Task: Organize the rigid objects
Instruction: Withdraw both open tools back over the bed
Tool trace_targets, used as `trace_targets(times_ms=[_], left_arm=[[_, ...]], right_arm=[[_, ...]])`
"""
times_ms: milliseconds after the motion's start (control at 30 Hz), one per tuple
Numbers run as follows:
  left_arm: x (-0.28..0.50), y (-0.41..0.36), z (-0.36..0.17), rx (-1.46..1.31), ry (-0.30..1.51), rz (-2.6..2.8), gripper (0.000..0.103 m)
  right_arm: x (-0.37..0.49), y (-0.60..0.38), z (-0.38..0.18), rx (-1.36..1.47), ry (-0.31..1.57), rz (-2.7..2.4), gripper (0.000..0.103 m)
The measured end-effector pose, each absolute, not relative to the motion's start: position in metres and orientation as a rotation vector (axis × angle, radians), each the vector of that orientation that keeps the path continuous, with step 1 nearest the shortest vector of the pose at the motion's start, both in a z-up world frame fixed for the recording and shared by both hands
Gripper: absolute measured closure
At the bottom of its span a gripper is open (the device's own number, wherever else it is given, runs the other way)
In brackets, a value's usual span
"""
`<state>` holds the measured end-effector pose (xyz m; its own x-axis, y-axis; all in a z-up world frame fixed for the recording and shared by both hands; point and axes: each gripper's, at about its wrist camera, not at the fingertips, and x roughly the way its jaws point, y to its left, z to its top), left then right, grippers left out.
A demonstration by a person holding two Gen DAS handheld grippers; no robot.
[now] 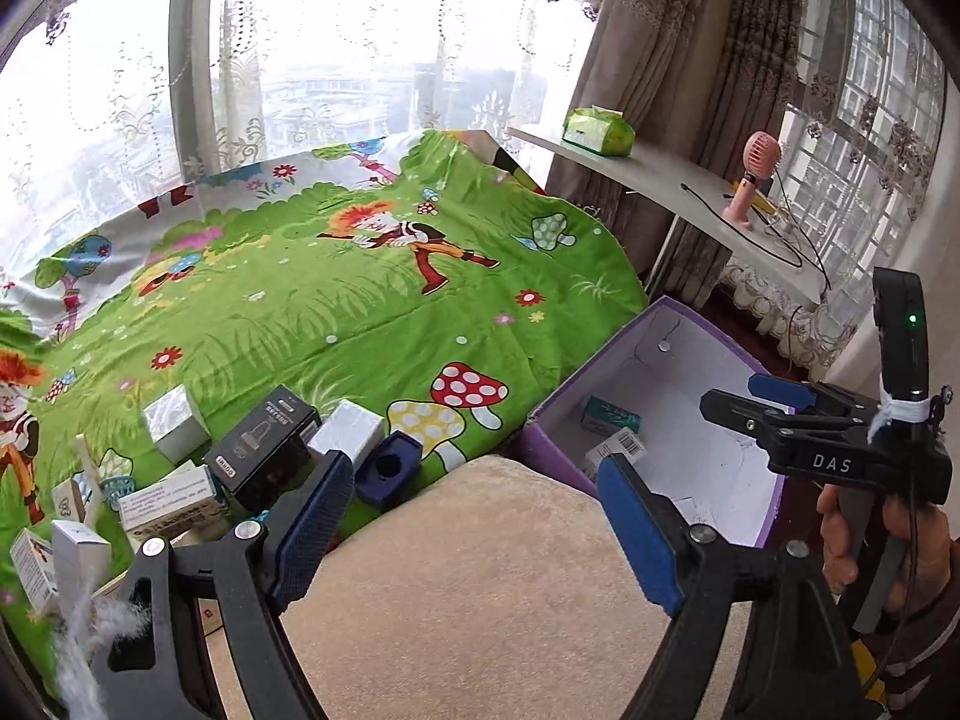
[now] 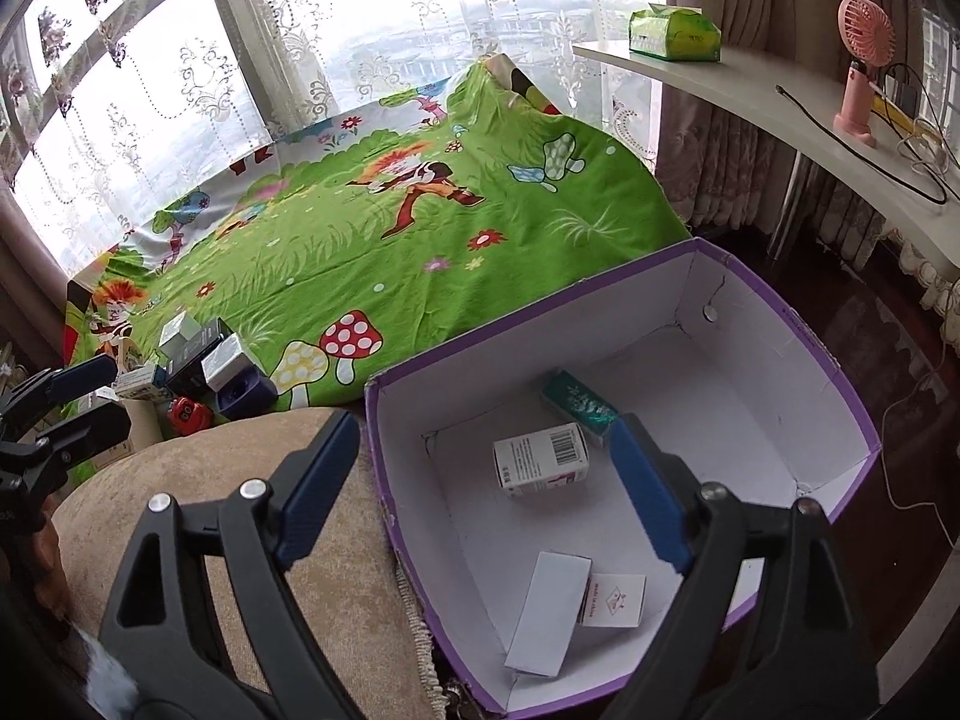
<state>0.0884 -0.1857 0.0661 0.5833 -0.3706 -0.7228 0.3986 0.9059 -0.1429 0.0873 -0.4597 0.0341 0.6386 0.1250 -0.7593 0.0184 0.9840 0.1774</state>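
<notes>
A purple cardboard box (image 2: 846, 396) with a white inside holds a teal packet (image 2: 579, 405), a barcode carton (image 2: 540, 461), a long white carton (image 2: 549, 612) and a small white card box (image 2: 615, 600). My right gripper (image 2: 486, 498) is open and empty, above the box's near left corner. My left gripper (image 1: 474, 534) is open and empty over a beige cushion (image 1: 480, 588). A pile of small boxes lies on the green bedsheet: a black box (image 1: 264, 444), a silver box (image 1: 174, 420), a dark blue case (image 1: 390, 468) and white cartons (image 1: 171, 504).
The purple box (image 1: 540, 444) and the right gripper (image 1: 750, 399) show at the right of the left wrist view. A white shelf (image 2: 750, 102) holds a green tissue pack (image 2: 675, 33), a pink fan (image 2: 861, 66) and cables. A red toy (image 2: 189, 414) lies by the cushion.
</notes>
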Motion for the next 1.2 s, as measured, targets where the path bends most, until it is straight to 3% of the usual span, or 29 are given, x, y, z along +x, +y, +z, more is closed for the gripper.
trace_targets(times_ms=[300,633,1200], left_arm=[[0.089,-0.11,0.069,-0.118,0.793,-0.278,0.018],[0.092,-0.008,0.051,-0.393,0.796,0.001,0.018],[0.094,0.079,0.002,-0.748,0.928,0.32,0.017]], right_arm=[[0.089,-0.427,0.053,0.042,0.772,0.019,0.002],[0.102,-0.394,0.056,-0.016,0.735,0.128,0.001],[0.157,-0.316,0.025,-0.098,0.9,0.389,0.001]])
